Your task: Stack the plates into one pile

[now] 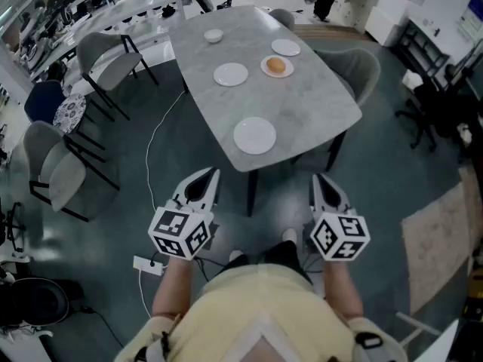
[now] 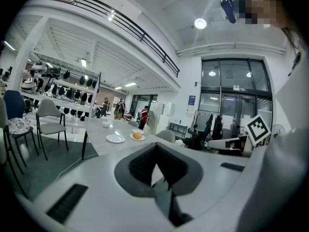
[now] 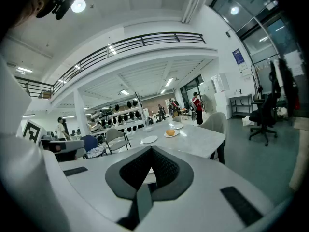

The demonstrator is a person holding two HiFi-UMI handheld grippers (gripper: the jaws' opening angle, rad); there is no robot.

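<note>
Several white plates lie apart on the grey marble table (image 1: 309, 108). The nearest plate (image 1: 255, 135) sits by the front edge, and another plate (image 1: 231, 74) lies mid-table. A plate with an orange bun (image 1: 277, 66) and an empty plate (image 1: 286, 47) are at the right, with a small bowl (image 1: 213, 35) at the far end. My left gripper (image 1: 211, 174) and right gripper (image 1: 318, 178) hang short of the table, over the floor, both shut and empty. The left gripper view shows a plate (image 2: 115, 138) and the bun plate (image 2: 137, 137). The right gripper view shows them too: plate (image 3: 150, 139), bun plate (image 3: 170, 133).
Grey chairs (image 1: 106, 51) stand left of the table, and one grey chair (image 1: 358, 70) stands at its right. A white cable (image 1: 155, 138) runs over the floor to a power strip (image 1: 147, 266). Black office chairs (image 1: 423, 115) and a rug (image 1: 438, 240) are at the right.
</note>
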